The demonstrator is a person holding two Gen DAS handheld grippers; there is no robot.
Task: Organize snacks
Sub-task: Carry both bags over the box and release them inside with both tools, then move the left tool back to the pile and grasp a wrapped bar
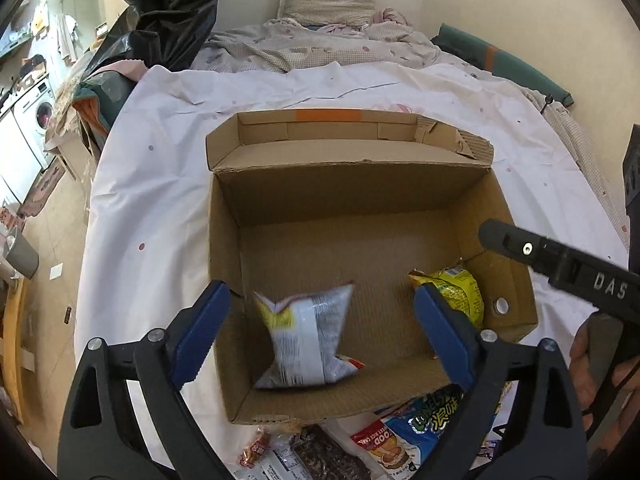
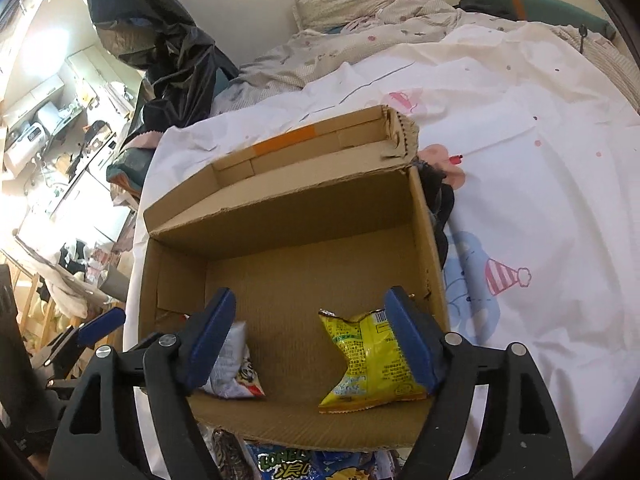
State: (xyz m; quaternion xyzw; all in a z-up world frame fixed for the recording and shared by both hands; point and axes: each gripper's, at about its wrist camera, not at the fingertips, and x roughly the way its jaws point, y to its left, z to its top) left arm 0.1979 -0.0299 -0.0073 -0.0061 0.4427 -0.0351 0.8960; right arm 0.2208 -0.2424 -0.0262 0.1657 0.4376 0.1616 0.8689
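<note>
Left wrist: left gripper [image 1: 320,328] spread wide over the box [image 1: 224,272], gripping nothing. White bag [image 1: 308,344] inside, near front, slightly blurred, perhaps just landing. Yellow bag [image 1: 460,288] in the right corner.

Right wrist: right gripper [image 2: 310,344] also released, hovering above the box [image 2: 288,216]. Yellow bag [image 2: 368,364] resting on the floor, white bag [image 2: 236,372] well apart to its left. More snacks [image 2: 288,464] outside, beside the front wall.

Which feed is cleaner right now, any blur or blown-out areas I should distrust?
Left wrist view: the silver snack bag in the cardboard box is motion-smeared. Right wrist view: the yellow snack bag reads sharp, but the room at far left is blown out.
</note>
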